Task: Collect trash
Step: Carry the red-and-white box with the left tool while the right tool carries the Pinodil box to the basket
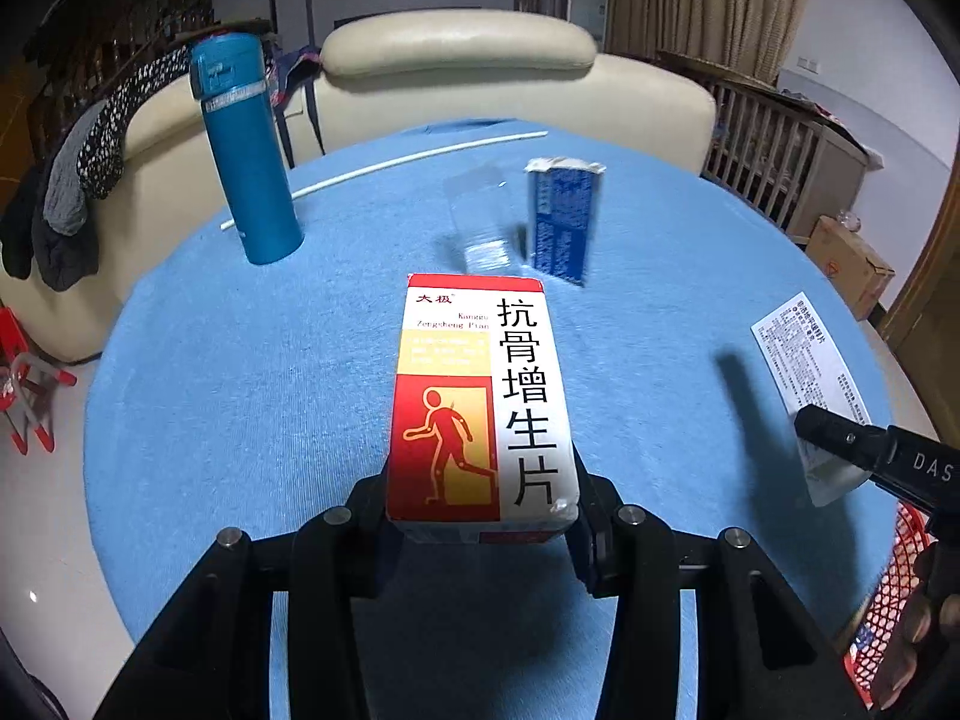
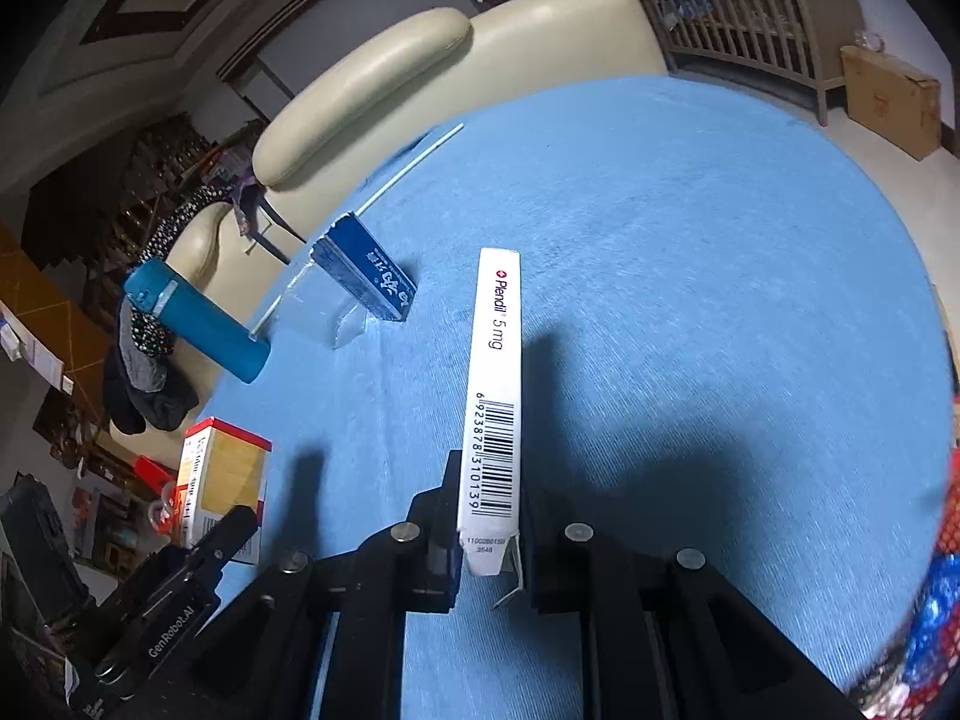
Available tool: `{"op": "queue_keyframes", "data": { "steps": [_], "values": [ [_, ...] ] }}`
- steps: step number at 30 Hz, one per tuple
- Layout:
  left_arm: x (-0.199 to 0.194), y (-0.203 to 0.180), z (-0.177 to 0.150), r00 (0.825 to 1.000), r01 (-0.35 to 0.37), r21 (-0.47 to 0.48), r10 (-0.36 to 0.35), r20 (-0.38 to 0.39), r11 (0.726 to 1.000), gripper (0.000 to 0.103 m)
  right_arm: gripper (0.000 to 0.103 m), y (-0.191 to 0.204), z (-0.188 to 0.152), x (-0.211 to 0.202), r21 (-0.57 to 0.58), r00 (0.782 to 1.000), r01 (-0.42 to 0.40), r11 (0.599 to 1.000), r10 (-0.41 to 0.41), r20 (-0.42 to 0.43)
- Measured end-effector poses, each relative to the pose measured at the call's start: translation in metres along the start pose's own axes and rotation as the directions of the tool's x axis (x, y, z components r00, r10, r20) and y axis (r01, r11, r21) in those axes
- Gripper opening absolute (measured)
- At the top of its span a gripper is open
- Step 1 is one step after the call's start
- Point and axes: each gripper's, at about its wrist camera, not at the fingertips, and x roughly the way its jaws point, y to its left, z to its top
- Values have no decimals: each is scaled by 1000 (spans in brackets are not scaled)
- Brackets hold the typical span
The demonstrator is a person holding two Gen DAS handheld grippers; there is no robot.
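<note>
My left gripper (image 1: 480, 516) is shut on a red, yellow and white medicine box (image 1: 480, 396) and holds it above the blue table (image 1: 240, 390). My right gripper (image 2: 489, 534) is shut on a thin white Plendil box (image 2: 492, 384), held edge-on over the table (image 2: 720, 300). The right gripper also shows in the left wrist view (image 1: 864, 450), where it holds the white box (image 1: 804, 366). The left gripper and its box (image 2: 222, 486) show at the lower left of the right wrist view. A blue and white carton (image 1: 564, 216) stands on the table beside clear plastic wrap (image 1: 480, 222).
A teal flask (image 1: 246, 150) stands at the table's far left. A white straw (image 1: 384, 171) lies along the far edge. A red mesh basket (image 1: 894, 600) sits at the right edge, with cream sofas (image 1: 480, 60) behind the table.
</note>
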Motion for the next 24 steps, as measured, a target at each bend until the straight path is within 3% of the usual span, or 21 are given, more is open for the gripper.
{"op": "queue_keyframes", "data": {
  "steps": [11,24],
  "values": [
    [-41,-26,-6,997,30,59,-34,63,998,47,16,-16,-17,-63,25,994,-25,999,22,109],
    [-63,-70,-8,993,63,150,-77,89,987,47,16,-55,-37,-132,56,977,-9,998,-3,214]
  ]
}}
